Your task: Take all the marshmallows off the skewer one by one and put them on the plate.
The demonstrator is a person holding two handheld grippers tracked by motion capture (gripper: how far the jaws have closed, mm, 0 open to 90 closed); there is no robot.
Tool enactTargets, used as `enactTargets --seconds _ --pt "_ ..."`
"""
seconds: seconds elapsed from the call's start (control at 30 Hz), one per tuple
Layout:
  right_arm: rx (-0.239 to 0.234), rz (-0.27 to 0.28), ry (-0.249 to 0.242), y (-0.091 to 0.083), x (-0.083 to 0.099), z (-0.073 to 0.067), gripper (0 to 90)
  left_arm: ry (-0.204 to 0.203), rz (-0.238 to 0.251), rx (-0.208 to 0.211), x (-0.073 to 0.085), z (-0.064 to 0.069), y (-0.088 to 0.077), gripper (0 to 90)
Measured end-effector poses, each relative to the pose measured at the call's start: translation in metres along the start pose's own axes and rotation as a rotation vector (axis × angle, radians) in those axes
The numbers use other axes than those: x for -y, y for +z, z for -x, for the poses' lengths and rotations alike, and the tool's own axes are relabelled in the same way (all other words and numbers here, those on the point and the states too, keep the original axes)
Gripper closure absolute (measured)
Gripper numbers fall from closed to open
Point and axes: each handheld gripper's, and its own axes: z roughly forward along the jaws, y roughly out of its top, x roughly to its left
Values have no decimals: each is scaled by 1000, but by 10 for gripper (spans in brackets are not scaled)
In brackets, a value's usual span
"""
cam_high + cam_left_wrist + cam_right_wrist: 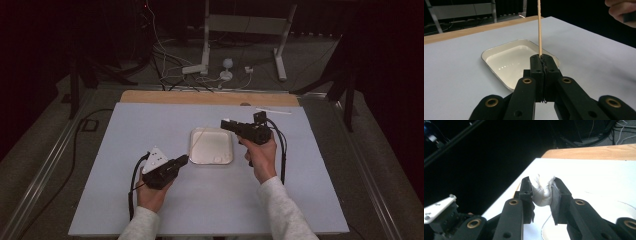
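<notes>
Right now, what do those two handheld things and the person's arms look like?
Both are black, pistol-shaped. The left tool carries a pale grey three-cornered plate; a black cable loops from it. The right tool trails a black cable too. Their jaws show brass-ringed holes. The person wears pale grey sleeves.

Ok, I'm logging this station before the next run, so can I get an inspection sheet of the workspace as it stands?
Surface: pale sheet over a wooden table.
Job's things: white tray mid-table; thin wooden stick; soft white lump.
Clutter: white strip at the far right edge.
Grippers: left gripper shut on the stick beside the tray; right gripper squeezing the lump, held by the tray's far right corner.
Cables: one trails from each gripper; white and black leads lie on the floor beyond the table.
Surroundings: dark room, white stand legs behind the table.
</notes>
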Motion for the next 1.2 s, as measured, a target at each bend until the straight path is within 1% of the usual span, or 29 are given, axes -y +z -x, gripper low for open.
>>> enactTargets --seconds 0.13,0.23,0.4,0.57,0.63,0.73,0.83,1.03,1.1,1.2 --pt "33 -27 -22 1 4 1 735 -16 5 -12 0 -1 0 899" --pt "49 -42 -21 2 9 5 734 -22 2 -12 0 -1 2 898" --pt "88 -92 -47 7 21 10 730 -31 -4 -10 0 2 6 897" --pt "144 -158 -106 16 32 10 724 -39 -2 -9 -1 3 9 897" --pt "166 -174 -130 20 35 9 722 -47 3 -11 -2 3 8 896" --pt "175 -184 -124 25 39 11 721 -58 8 -16 -2 2 7 896" --pt "195 -205 -137 29 45 14 719 -68 12 -17 -3 1 6 895" --pt "220 -249 -130 37 55 22 716 -71 11 -13 -2 1 7 895" --pt "240 -269 -142 39 57 23 711 -71 11 -12 -2 1 8 895" --pt "267 -287 -138 43 60 26 710 -74 11 -8 -2 1 8 894"
